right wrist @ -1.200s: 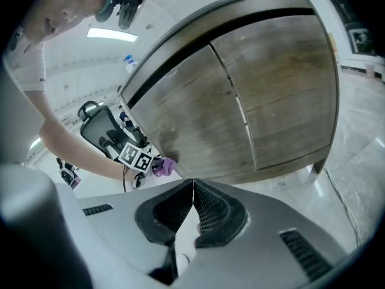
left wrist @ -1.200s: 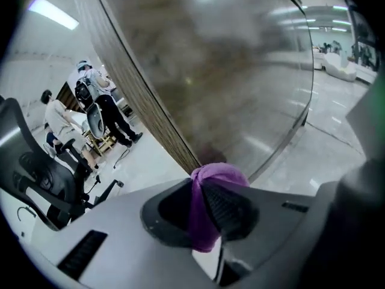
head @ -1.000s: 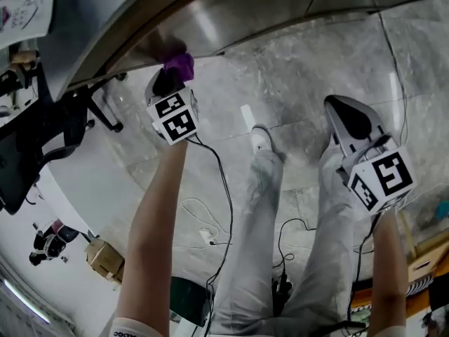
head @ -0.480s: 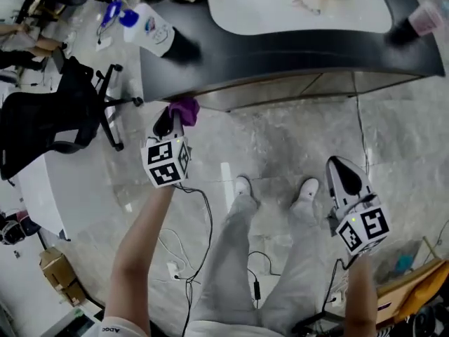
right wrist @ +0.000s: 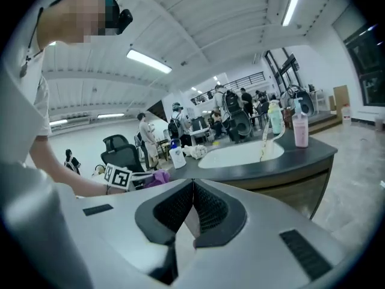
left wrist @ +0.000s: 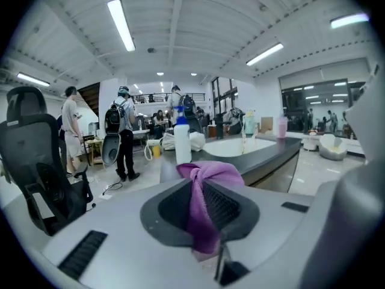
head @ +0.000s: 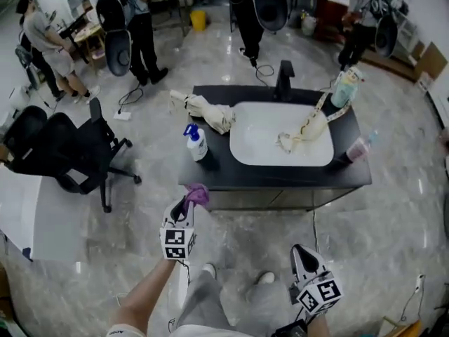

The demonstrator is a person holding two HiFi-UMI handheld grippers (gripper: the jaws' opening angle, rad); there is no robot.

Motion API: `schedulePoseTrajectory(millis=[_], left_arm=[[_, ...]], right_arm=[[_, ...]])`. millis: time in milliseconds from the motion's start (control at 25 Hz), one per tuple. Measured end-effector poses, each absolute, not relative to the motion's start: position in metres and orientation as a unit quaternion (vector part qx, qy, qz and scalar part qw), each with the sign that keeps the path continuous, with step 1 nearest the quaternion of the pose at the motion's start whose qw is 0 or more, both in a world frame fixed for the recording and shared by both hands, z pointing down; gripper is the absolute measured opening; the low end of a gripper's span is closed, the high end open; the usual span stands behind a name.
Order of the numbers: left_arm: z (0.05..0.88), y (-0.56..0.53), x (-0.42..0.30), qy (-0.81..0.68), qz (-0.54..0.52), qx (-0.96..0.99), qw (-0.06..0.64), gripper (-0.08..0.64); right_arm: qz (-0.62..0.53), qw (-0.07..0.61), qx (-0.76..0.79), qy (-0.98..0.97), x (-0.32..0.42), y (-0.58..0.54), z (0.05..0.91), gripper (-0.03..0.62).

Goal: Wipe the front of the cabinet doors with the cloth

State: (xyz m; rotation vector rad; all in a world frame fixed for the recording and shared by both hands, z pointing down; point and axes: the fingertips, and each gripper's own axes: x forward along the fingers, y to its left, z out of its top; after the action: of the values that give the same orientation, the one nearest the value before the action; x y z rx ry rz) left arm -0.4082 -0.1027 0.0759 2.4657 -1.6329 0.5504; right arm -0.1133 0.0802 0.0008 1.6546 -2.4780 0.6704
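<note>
A purple cloth [head: 197,193] is pinched in my left gripper [head: 184,208], which is shut on it; in the left gripper view the cloth [left wrist: 206,194] hangs bunched between the jaws. The gripper is held just in front of the left end of the cabinet front [head: 280,200], below the black countertop [head: 210,176], not touching it. My right gripper [head: 303,260] hangs low to the right, well back from the cabinet, shut with nothing between its pads [right wrist: 191,208]. The cabinet doors [right wrist: 295,191] show as a brownish panel under the counter.
On the counter are a white basin [head: 259,140], a blue-topped spray bottle [head: 196,142], a crumpled pale cloth [head: 205,109], a black tap [head: 284,80], bottles [head: 342,87] and a pink cup [head: 357,149]. A black office chair [head: 59,153] stands left. People stand behind.
The head view has swung up from the floor to take in the whole counter and room. Both grippers now sit lower in view and farther from the cabinet. The left still holds the cloth.
</note>
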Motion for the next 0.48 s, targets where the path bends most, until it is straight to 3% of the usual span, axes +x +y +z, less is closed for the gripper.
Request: schedulePoseTrajectory(millis=[200,480], left_arm=[[-0.027,-0.028,-0.387,-0.521,0.102,0.845,0.072,0.054],[-0.152,0.042,-0.369,-0.533,0.005,0.83,0.162,0.054]], right_arm=[[0.196,0.016,0.558,-0.806,-0.086,0.11,-0.081,0.028],[0.158,-0.014,0.596,-0.787,-0.039,0.133,-0.181,0.028]])
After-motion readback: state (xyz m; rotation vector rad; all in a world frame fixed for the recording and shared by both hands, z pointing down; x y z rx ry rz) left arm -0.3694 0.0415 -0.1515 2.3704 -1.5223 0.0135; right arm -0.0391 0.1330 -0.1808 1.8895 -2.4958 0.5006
